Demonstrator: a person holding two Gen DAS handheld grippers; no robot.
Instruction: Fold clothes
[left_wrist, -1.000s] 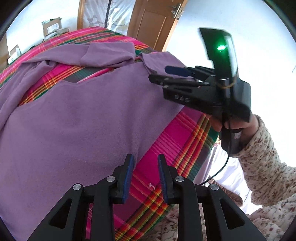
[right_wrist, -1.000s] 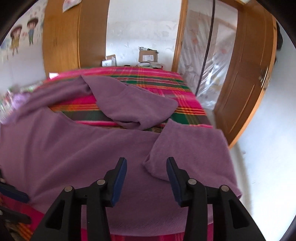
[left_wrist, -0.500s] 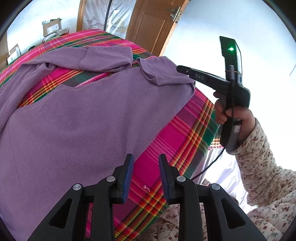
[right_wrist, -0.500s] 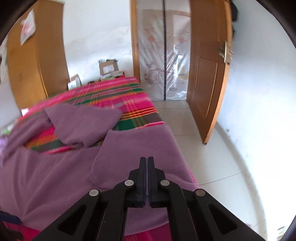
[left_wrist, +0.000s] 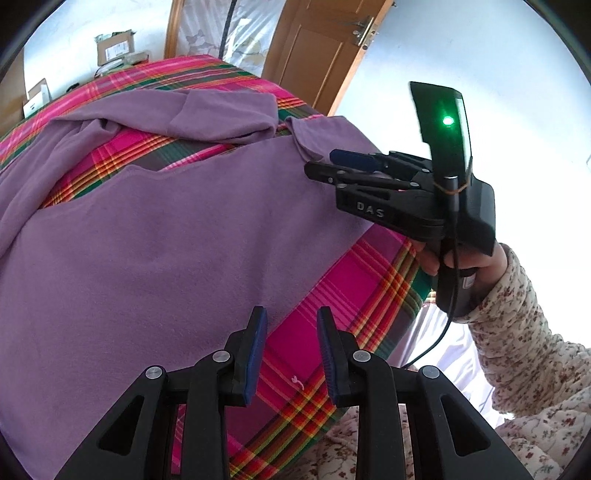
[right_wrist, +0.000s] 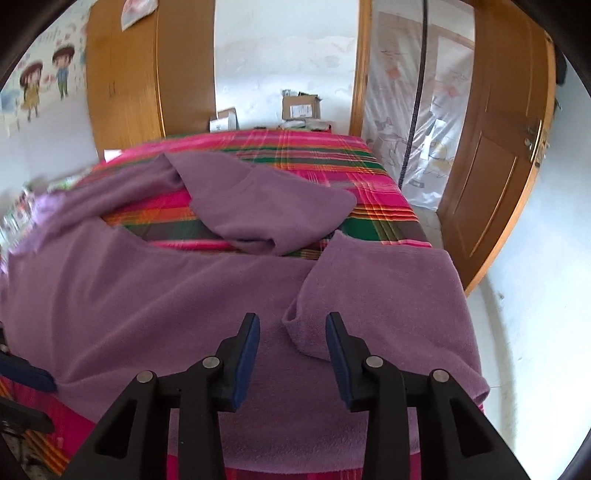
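A bright bedroom with white walls (right_wrist: 284, 55). A bed (right_wrist: 314, 147) wears a pink, green and orange plaid cover. Behind it stand a wooden wardrobe (right_wrist: 147, 74) and cardboard boxes (right_wrist: 300, 106). A wooden door (right_wrist: 506, 147) stands open on the right, beside a plastic-sheeted doorway (right_wrist: 436, 110). Cartoon children stickers (right_wrist: 44, 81) decorate the left wall.

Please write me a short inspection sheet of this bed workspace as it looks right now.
Surface: bed with plaid sheet.
Job's things: purple garment spread flat, one sleeve folded inward, a corner flap turned over.
Clutter: cardboard boxes beyond the bed.
Grippers: left gripper open over the sheet's edge; right gripper opening, nothing gripped, above the flap.
Cables: black cable hangs from the right gripper.
Surroundings: wooden door, wardrobe, white walls.
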